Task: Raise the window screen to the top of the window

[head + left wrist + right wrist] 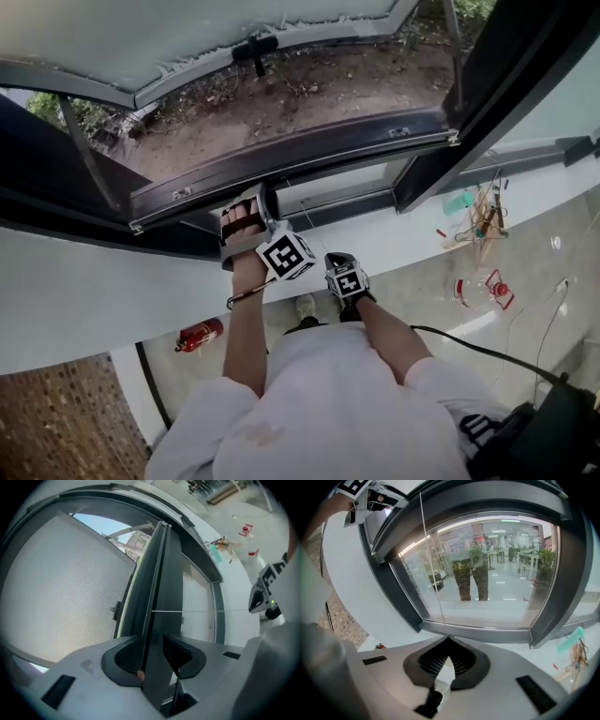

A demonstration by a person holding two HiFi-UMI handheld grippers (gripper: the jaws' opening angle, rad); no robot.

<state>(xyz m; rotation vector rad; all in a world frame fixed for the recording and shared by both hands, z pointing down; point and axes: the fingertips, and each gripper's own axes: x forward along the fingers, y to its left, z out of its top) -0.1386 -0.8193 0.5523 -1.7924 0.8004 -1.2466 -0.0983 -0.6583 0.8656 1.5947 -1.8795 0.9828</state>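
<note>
Right gripper (pixel 448 638) jaws clenched on thin white pull cord (pixel 432 573), which runs off toward 12 o'clock. Left gripper (pixel 152 641) jaws spread wide, straddling dark metal window frame edge (pixel 158 573) without squeezing it. Grey mesh window screen (pixel 61 583) sits at 9 o'clock of that edge.

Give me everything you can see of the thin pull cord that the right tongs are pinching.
The pull cord is a thin, pale string, drawn straight and taut. Its lower end vanishes between the closed right tongs, which pinch it. A white strip with a dark tip lies behind the pads and may be its end piece. From the tongs the cord rises across the window pane to the dark screen bar. The left gripper view shows it meeting that bar's edge.
</note>
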